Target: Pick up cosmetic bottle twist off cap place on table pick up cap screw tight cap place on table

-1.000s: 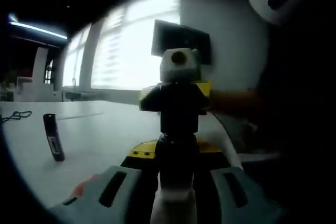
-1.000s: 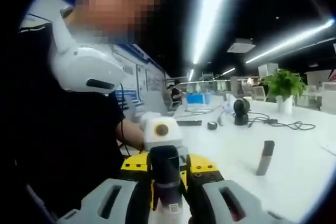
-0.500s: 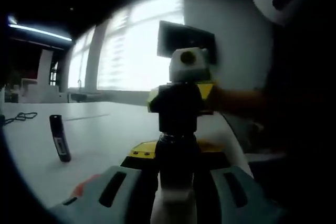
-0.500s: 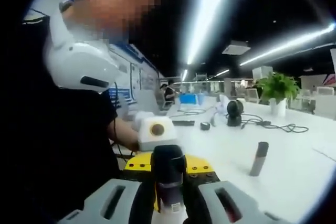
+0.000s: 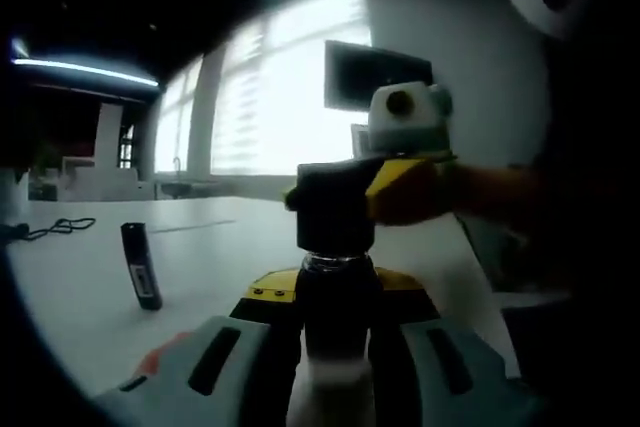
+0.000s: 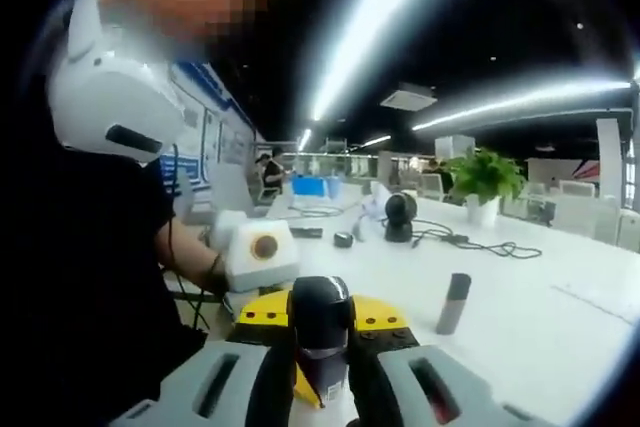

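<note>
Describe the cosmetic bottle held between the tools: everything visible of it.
The cosmetic bottle is dark, apparently glossy plastic. In the left gripper view it stands upright between the left tool's jaws, which clamp its body. Its black cap sits on top, gripped by the right tool. A lighter ring shows at the neck, just under the cap. Its base is hidden.

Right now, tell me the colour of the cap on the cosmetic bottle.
Black: the cap looks glossy black, clearest in the right gripper view.

The person wears a black short-sleeved shirt (image 6: pixel 90 277) and a white neck-worn device (image 6: pixel 110 112).
</note>
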### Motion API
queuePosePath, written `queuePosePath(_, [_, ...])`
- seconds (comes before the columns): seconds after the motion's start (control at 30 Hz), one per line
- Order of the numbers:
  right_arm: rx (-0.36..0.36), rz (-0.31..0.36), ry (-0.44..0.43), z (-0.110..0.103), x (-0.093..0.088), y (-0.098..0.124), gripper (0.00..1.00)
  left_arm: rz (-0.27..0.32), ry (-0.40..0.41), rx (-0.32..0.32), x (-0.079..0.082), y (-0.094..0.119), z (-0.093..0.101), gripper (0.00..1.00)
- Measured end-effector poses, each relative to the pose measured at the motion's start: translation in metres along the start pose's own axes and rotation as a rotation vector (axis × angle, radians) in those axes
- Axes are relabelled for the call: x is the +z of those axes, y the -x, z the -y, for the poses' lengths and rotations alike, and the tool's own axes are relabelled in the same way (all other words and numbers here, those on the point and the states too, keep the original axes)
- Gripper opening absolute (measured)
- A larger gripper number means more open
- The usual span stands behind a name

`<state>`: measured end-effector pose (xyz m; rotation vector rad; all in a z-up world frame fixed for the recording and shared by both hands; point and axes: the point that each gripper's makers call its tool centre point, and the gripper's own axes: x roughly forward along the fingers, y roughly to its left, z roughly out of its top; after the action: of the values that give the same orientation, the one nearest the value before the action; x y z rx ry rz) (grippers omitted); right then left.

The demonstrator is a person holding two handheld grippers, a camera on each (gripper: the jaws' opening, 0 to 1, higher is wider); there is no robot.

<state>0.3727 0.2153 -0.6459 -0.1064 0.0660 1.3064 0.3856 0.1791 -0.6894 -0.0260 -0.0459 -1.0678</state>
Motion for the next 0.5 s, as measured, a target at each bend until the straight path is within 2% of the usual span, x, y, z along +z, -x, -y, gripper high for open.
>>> queuePosePath(0.37, [-0.195,0.041,-0.038,0.0064,0.0004,-0.0023,0.14,-0.001,-0.009,0.039,0.0001,0.0006,-0.0072,0.15])
queuePosePath(0.5, [-0.235,0.045,-0.054,0.0076,0.0005,-0.0012,0.14,-0.002,-0.012,0.056,-0.0001,0.0000,-0.0081,0.15])
